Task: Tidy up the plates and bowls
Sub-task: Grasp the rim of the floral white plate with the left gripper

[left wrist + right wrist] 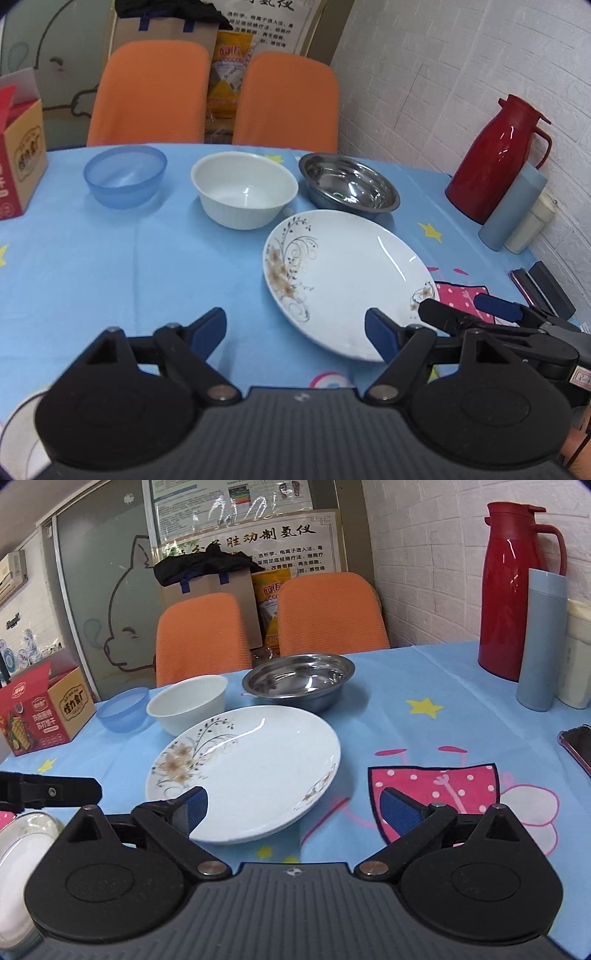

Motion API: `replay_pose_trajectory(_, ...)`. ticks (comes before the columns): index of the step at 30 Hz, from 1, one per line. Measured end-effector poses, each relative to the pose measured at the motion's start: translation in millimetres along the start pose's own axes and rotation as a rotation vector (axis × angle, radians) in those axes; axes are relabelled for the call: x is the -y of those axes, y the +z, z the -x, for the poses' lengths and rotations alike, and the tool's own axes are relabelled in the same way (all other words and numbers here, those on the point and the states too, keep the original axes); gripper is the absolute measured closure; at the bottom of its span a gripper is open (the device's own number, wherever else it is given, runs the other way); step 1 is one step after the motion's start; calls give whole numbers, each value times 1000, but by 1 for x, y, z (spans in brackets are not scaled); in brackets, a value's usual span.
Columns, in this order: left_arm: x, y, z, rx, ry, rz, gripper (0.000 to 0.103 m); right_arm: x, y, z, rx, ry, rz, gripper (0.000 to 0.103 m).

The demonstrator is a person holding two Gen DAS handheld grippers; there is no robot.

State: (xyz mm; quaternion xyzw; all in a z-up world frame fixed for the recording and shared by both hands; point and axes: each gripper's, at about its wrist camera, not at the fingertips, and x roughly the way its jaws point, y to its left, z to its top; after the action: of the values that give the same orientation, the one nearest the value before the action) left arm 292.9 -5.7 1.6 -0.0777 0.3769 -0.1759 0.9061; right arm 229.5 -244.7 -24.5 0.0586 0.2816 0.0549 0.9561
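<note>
A white floral plate (343, 280) (251, 768) lies on the blue tablecloth. Behind it stand a blue plastic bowl (125, 175) (123, 709), a white bowl (243, 190) (188, 707) and a steel bowl (349, 181) (299, 681). My left gripper (295, 332) is open and empty, its right finger over the plate's near rim. My right gripper (291, 808) is open and empty, its left finger over the plate's near edge; it also shows in the left wrist view (469, 310). Part of another white dish (18, 856) sits at the lower left.
A red thermos (498, 158) (517, 590), a blue tumbler (513, 206) (541, 638) and a cream container (532, 225) stand at the right by the wall. A snack box (18, 155) (40, 709) is at the left. A phone (580, 746) lies at the right edge. Two orange chairs (218, 96) stand behind the table.
</note>
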Motion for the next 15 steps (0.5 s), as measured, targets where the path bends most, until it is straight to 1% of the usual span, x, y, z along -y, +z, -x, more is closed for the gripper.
replay_pose_trajectory(3,4,13,-27,-16,7,6,24,5,8,-23,-32,-5,15,0)
replay_pose_trajectory(4,4,15,-35,-19,18,4,15,6,9,-30,-41,-2,18,0)
replay_pose_trajectory(5,5,18,-41,-17,37,6,11,6,9,-36,-52,-2,22,0)
replay_pose_trajectory(6,5,19,-47,-11,54,13,11,6,10,-41,-61,-1,26,0)
replay_pose_trajectory(8,4,22,-56,-14,57,15,11,6,10,-47,-75,12,41,0)
replay_pose_trajectory(10,4,25,-63,-22,81,19,11,5,8,-51,-80,30,47,0)
replay_pose_trajectory(15,9,25,-79,-48,100,16,11,4,7,-62,-105,53,47,0)
